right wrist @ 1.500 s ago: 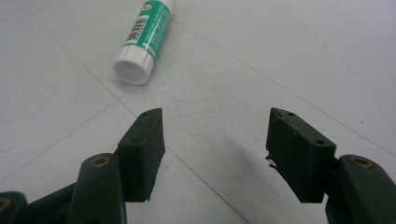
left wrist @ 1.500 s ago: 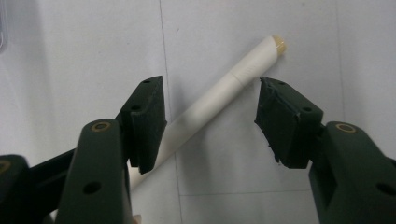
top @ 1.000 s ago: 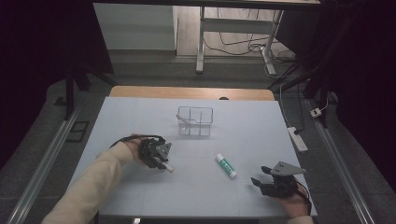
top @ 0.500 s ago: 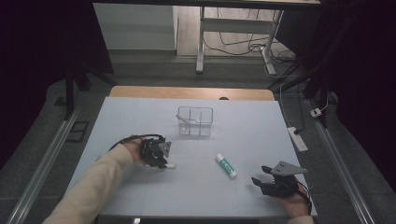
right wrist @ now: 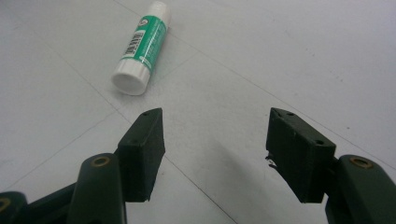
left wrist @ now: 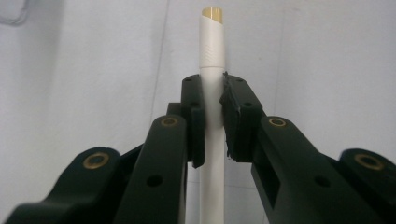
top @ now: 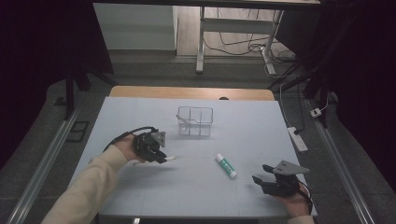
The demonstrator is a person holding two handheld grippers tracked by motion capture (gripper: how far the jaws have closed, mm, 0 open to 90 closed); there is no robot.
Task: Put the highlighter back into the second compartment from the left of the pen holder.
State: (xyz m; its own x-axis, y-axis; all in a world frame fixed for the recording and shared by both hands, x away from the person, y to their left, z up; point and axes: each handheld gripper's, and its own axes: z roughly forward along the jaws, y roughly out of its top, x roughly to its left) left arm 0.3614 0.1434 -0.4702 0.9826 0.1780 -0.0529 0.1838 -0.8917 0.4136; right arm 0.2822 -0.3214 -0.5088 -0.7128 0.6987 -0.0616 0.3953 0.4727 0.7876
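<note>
Your left tool (top: 159, 155) is clamped on a thin white pen (left wrist: 211, 93). Its jaws press the barrel from both sides, and the gold-tipped end sticks out past them, low over the desk (top: 140, 112). In the high view that tool sits left of the middle, well in from the left edge, with bare surface all around it.

Your right tool (top: 261, 179) has its jaws spread wide with nothing between them. It rests close to the near right corner, so the front edge and the right edge are both near your hand.

A glue stick (top: 226, 165) with a green label lies flat between the two tools, nearer the right one and just ahead of its jaws in the right gripper view (right wrist: 140, 46), with a clear gap between.

A clear plastic box (top: 195, 121) with compartments stands toward the far middle of the desk, well apart from both tools. The stretch from the left tool to the box is open; the glue stick lies off to the right of that line.

Beyond the right edge, a white power strip (top: 297, 138) lies on the floor.
</note>
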